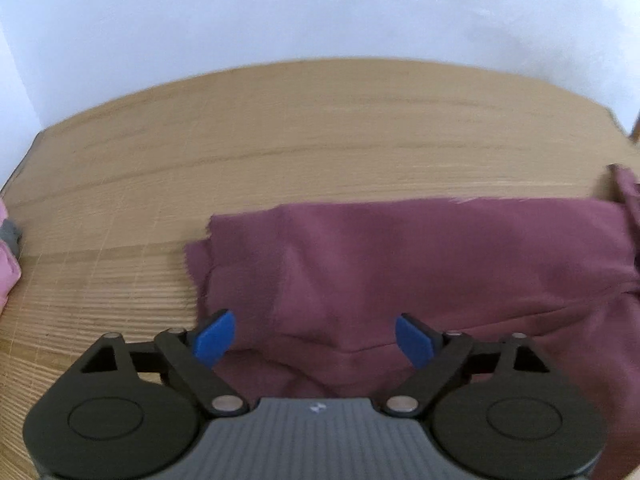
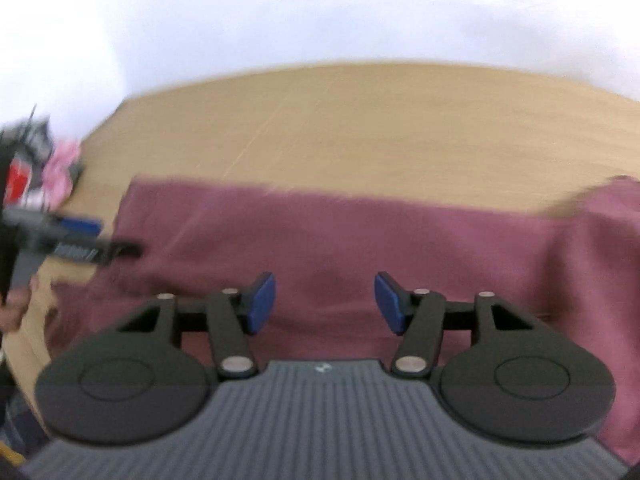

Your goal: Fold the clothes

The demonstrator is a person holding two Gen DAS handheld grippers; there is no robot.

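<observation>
In the left wrist view the left tongs (image 1: 315, 340) stand wide open with nothing between the blue pads (image 1: 214, 336), low in the frame above the maroon garment (image 1: 400, 264). The garment lies flat on the wooden worktop (image 1: 280, 128), filling the lower centre and right of the frame; its left edge falls just beyond the left pad, and its straight far edge crosses mid-frame. A pink cloth (image 1: 7, 256) shows at the far left edge, well apart from the garment.

In the right wrist view the right tongs (image 2: 325, 302) are also spread open and empty, over the near part of the maroon garment (image 2: 360, 240), which spans almost the whole width of the frame. At the left edge, blurred, the left tongs (image 2: 86, 236) reach to the garment's left end. More pink cloth (image 2: 62, 168) lies in the upper left.
</observation>
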